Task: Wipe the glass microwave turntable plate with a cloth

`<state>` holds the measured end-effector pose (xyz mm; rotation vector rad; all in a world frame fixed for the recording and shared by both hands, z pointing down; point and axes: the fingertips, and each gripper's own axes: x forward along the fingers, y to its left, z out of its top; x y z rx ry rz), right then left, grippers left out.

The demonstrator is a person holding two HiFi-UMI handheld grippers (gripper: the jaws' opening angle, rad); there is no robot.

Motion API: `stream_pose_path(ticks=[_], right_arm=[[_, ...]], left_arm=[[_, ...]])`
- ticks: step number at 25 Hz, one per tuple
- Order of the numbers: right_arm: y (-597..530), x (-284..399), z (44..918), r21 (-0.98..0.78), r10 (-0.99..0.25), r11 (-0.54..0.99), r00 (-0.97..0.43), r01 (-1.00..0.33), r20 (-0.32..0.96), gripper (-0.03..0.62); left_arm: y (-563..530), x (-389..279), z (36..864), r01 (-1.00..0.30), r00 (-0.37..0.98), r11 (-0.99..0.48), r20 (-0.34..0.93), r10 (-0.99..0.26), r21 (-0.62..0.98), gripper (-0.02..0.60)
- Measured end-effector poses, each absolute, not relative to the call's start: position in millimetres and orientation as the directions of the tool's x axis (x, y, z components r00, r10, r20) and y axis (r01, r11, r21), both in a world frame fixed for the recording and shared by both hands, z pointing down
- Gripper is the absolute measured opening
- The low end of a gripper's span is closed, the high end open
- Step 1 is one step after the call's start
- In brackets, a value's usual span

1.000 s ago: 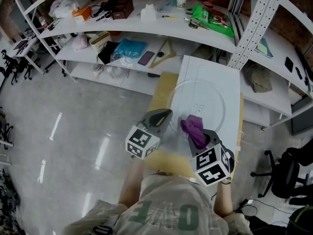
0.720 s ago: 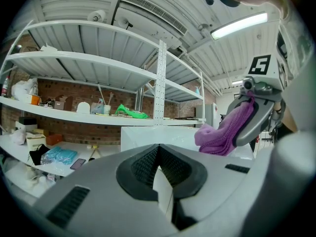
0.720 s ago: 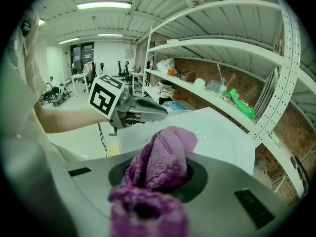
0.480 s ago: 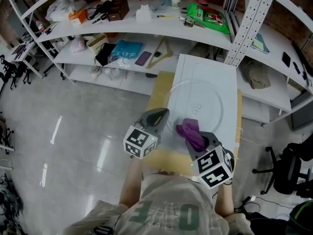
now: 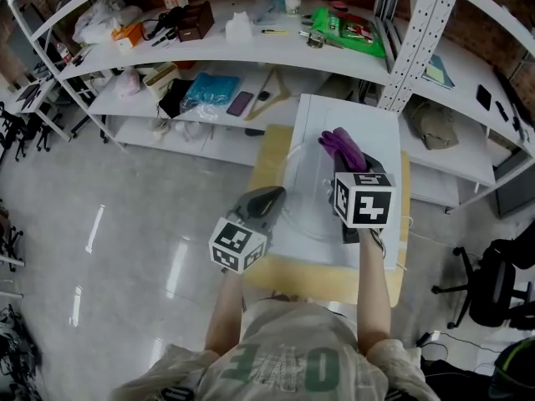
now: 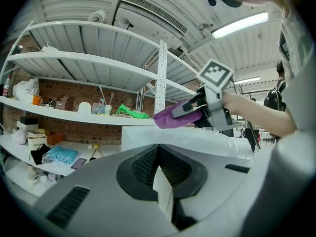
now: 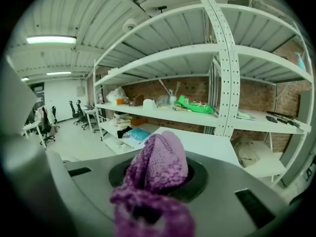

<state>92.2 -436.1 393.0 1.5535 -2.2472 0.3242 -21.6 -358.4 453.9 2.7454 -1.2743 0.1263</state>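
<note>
Over on the worktop [image 5: 272, 153], the glass turntable plate [image 5: 313, 192] is lying flat on top of a white box [image 5: 351, 115], and that box is taking up most of the tan surface. You're mostly only seeing the plate's round rim, since it's clear glass on white.

The right tool [image 5: 344, 159] is reaching out over the far part of the plate, and its jaws are clamping down on a bunched-up purple cloth [image 5: 334, 140]. In the right gripper view that knitted cloth is bulging out of the jaws and filling the middle of the shot. From the left gripper view the cloth is looking lifted a bit above the white top rather than pressing on it, with the tool held about level.

The left tool [image 5: 272, 195] is sitting just beside the plate's left rim, at the box's left edge. Its jaws are closing right together. A pale sliver is showing at the seam, and I can't tell if that's anything other than the tool itself.

Behind all that, white shelves [image 5: 251, 48] are holding clutter: a green packet [image 5: 355, 25], a teal bag [image 5: 209, 86], a phone [image 5: 240, 101]. An office chair [image 5: 493, 295] is standing off to the right on the shiny floor [image 5: 125, 224].
</note>
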Motion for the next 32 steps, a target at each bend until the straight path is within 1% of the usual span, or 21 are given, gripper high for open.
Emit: stream_pose_path(ticks=[3,5,13,21,29,32], right_arm=[[-450,100,414,0.081,-0.818,0.334,-0.246,-0.939,0.520,0.054],[-448,101,420,0.090,-0.810,0.332,-0.235,-0.939,0.538,0.054],[-417,90,420,0.098,-0.800,0.360,-0.253,-0.928,0.544,0.054],[-358,96,424,0.139,-0.804,0.359,-0.230,-0.923,0.548,0.054],[-294,96,430,0.106,-0.781,0.375,-0.252,-0.921,0.572,0.054],[-274,97,432,0.094,-0.782,0.376,-0.261,-0.922,0.565,0.054]], left_arm=[[-358,-20,454,-0.764,0.645,-0.642,0.126,-0.754,0.064,0.002],[-357,-19,453,-0.762,0.647,-0.645,0.126,-0.752,0.061,0.002],[-358,-23,451,-0.781,0.624,-0.622,0.132,-0.770,0.060,0.002],[-364,-20,453,-0.817,0.571,-0.577,0.168,-0.804,0.019,0.002],[-368,-17,458,-0.832,0.532,-0.553,0.231,-0.815,-0.033,0.002],[-369,-16,458,-0.834,0.529,-0.551,0.234,-0.816,-0.037,0.002]])
